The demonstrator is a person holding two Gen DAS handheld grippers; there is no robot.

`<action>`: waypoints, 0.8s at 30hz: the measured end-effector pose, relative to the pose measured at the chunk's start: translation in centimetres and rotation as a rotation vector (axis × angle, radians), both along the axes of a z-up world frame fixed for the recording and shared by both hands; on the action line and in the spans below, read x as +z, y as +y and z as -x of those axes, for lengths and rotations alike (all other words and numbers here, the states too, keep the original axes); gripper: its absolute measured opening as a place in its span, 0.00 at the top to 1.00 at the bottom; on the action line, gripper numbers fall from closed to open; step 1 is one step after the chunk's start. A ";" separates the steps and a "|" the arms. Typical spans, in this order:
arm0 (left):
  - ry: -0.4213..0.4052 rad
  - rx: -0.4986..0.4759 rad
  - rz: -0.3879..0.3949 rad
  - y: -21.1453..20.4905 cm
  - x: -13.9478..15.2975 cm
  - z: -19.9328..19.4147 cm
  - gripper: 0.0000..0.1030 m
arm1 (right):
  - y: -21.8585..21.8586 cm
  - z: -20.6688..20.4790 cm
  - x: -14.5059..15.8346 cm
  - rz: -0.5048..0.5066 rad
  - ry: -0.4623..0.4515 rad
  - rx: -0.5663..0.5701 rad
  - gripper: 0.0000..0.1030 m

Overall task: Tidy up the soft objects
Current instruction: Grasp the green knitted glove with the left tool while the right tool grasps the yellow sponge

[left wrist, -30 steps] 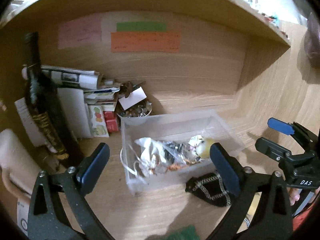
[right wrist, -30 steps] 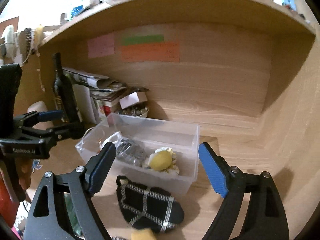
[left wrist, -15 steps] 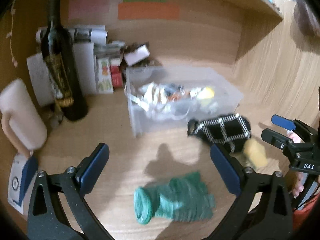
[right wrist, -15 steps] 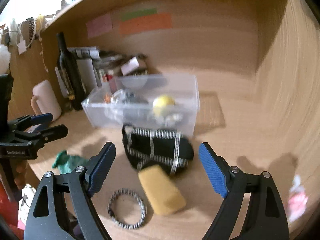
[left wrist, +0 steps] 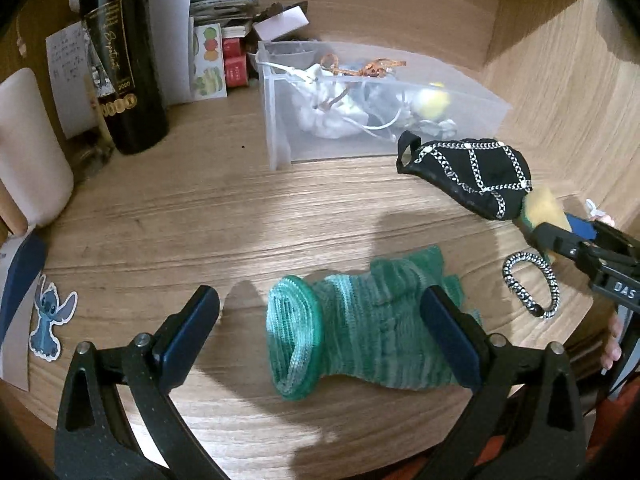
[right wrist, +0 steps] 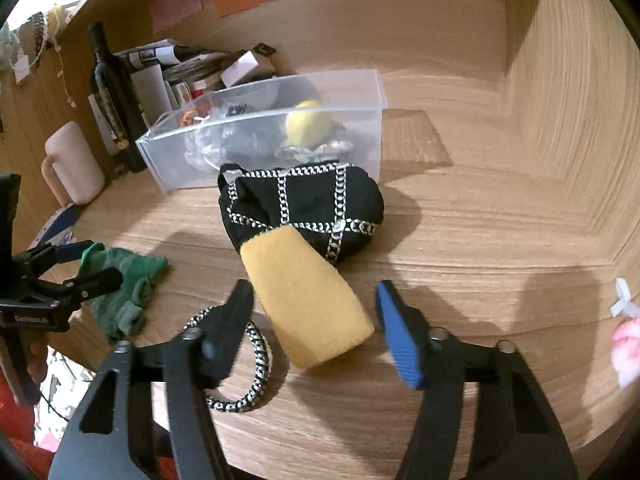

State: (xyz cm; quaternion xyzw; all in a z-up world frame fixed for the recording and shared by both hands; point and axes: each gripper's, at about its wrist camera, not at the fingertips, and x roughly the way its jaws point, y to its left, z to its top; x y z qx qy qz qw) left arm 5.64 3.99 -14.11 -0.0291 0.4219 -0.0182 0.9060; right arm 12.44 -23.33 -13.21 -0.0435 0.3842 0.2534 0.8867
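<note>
A wooden counter (left wrist: 240, 216) holds scattered soft items. The left gripper (left wrist: 320, 320) is spread wide above a green knitted sock (left wrist: 360, 332), its pads on either side without touching. The right gripper (right wrist: 314, 312) is also released, straddling a yellow sponge (right wrist: 308, 296) that leans against a black chain-trimmed pouch (right wrist: 304, 204). A clear plastic bin (right wrist: 260, 136) sits just behind the pouch. A braided bracelet (right wrist: 248, 384) lies beside the sponge.
</note>
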 end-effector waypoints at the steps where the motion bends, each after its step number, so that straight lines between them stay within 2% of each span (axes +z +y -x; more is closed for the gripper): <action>1: -0.014 -0.002 -0.001 0.0 0.0 0.1 0.02 | 0.0 0.0 -0.1 -0.004 0.005 0.002 0.54; 3: -0.037 -0.021 -0.010 -0.2 0.0 0.3 0.15 | -0.1 0.1 0.0 -0.012 0.003 0.003 0.56; 5: -0.025 -0.053 0.014 -0.3 -0.1 0.0 0.33 | 0.1 0.2 0.3 -0.017 -0.003 0.013 0.59; 6: -0.023 -0.058 0.029 -0.2 -0.1 -0.1 0.35 | 0.2 0.3 0.5 -0.017 -0.015 0.013 0.59; 7: -0.025 -0.060 0.038 -0.2 0.0 -0.1 0.43 | 0.3 0.4 0.8 -0.018 -0.025 0.017 0.60; 8: -0.024 -0.069 0.045 -0.2 0.0 -0.2 0.55 | 0.3 0.5 1.0 -0.020 -0.034 0.023 0.61; 11: -0.025 -0.074 0.052 -0.3 0.4 -0.5 0.72 | 0.5 0.7 2.1 -0.029 -0.064 0.034 0.61; 14: -0.041 -0.073 0.040 -0.3 1.0 -0.7 0.79 | 0.7 0.7 3.2 -0.046 -0.091 0.039 0.61; 17: -0.079 -0.066 0.007 -0.5 2.1 -1.0 0.80 | 1.0 0.4 4.2 -0.066 -0.113 0.042 0.61; 24: -0.157 -0.061 0.024 -0.3 5.6 -2.4 0.80 | 2.2 -0.7 6.2 -0.111 -0.163 0.059 0.61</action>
